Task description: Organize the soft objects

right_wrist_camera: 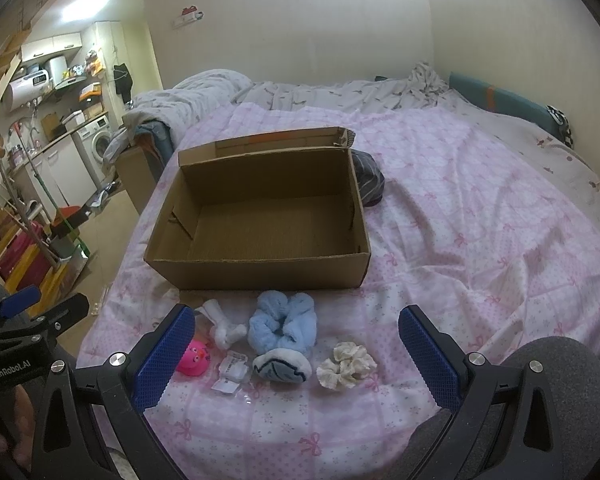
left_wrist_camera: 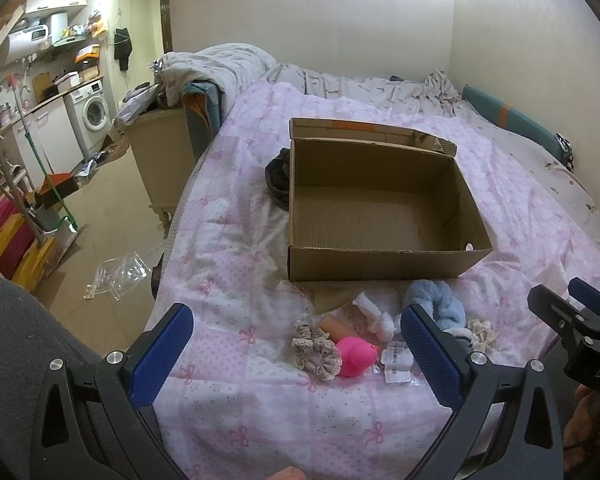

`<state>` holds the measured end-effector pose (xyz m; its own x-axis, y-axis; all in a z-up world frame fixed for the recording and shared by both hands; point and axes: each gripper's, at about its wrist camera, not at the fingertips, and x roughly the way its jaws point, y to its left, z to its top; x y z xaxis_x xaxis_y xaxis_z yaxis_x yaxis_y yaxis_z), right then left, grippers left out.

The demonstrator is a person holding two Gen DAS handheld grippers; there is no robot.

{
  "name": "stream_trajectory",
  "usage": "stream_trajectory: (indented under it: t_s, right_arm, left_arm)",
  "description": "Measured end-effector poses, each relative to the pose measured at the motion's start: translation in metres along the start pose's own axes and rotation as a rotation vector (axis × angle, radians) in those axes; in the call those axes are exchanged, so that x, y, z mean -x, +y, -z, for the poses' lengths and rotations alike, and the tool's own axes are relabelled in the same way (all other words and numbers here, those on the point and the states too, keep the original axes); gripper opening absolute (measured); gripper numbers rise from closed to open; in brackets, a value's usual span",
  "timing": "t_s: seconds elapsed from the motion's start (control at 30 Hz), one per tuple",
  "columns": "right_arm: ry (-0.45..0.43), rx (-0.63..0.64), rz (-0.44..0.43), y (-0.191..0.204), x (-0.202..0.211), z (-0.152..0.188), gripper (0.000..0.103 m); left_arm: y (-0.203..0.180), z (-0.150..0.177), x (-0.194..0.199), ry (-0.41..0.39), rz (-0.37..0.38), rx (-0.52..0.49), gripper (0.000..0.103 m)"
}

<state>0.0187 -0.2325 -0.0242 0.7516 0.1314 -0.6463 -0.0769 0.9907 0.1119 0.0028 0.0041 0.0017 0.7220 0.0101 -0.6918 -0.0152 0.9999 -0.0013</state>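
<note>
An open, empty cardboard box [left_wrist_camera: 380, 208] [right_wrist_camera: 260, 220] sits on the pink bedspread. In front of it lie small soft things: a pink rubber duck [left_wrist_camera: 356, 358] [right_wrist_camera: 194, 358], a beige lace scrunchie [left_wrist_camera: 316, 350], a fluffy blue scrunchie [left_wrist_camera: 436, 300] [right_wrist_camera: 284, 322], a cream scrunchie [right_wrist_camera: 346, 366] [left_wrist_camera: 482, 330], a white-and-blue rolled item [right_wrist_camera: 282, 366] and a white fluffy piece [right_wrist_camera: 224, 326] [left_wrist_camera: 374, 314]. My left gripper [left_wrist_camera: 296, 356] is open and empty above the duck. My right gripper [right_wrist_camera: 296, 356] is open and empty above the blue scrunchie.
A dark bundled cloth [left_wrist_camera: 278, 178] [right_wrist_camera: 370, 180] lies beside the box. A white labelled packet [right_wrist_camera: 232, 370] lies by the duck. The bed's left edge [left_wrist_camera: 180, 216] drops to the floor, where clear plastic bags [left_wrist_camera: 120, 274] lie. A rumpled grey duvet [left_wrist_camera: 340, 76] covers the bed's far end.
</note>
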Motion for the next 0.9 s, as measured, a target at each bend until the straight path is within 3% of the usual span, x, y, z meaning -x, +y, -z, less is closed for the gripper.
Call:
stream_trajectory:
  t_s: [0.9]
  right_arm:
    - [-0.002,0.001,0.001,0.0016,0.0009,0.0002,0.103]
  left_arm:
    - [0.0008,0.0011,0.0006,0.000,-0.002,0.004,0.103]
